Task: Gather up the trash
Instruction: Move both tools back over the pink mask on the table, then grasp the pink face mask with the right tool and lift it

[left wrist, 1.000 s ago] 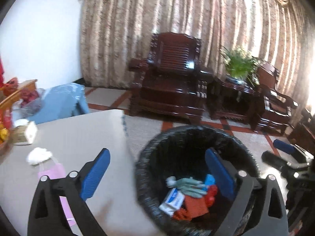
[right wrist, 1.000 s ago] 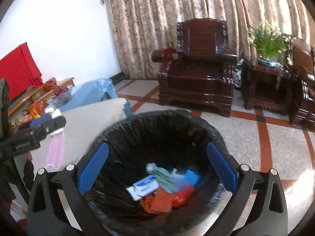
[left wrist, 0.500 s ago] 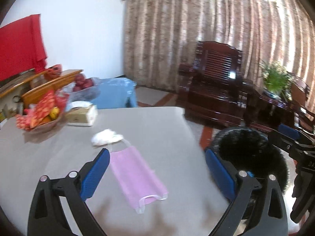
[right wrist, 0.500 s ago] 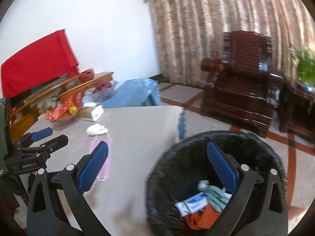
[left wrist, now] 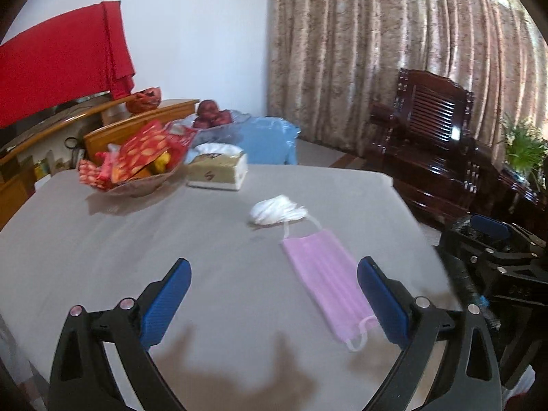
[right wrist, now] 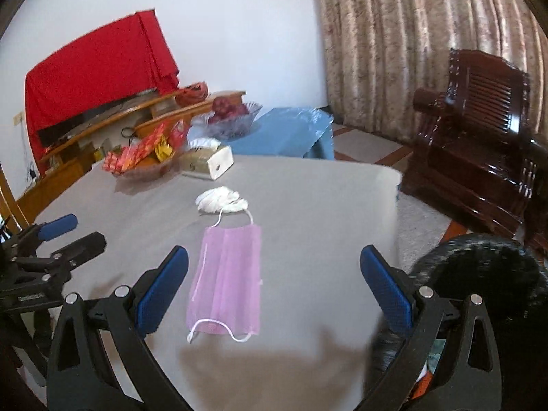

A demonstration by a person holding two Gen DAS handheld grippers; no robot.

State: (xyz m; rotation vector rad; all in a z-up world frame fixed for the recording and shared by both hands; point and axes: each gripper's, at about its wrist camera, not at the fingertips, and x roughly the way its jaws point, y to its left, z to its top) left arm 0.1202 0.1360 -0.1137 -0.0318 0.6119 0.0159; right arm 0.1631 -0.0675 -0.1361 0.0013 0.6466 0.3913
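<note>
Hovering wide open and empty over table [right wrist: 325, 205]: left gripper [left wrist: 274, 304], right gripper [right wrist: 274, 286]. Pink mask [right wrist: 227, 277] near right edge, touching white wad [right wrist: 221, 200]; bin [right wrist: 486, 274] cut off.

Probably a home living room — carved armchair [right wrist: 479, 130], curtains [left wrist: 394, 44], fruit bowl [right wrist: 233, 120].

One pink mask [right wrist: 226, 275], one white tissue wad [right wrist: 221, 199], one tissue box [left wrist: 219, 170], one snack bowl [left wrist: 137, 167], one bin [right wrist: 479, 274].

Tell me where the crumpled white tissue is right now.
The crumpled white tissue lies mid-table, between the tissue box and the pink mask, touching the mask's far ear loop.
</note>
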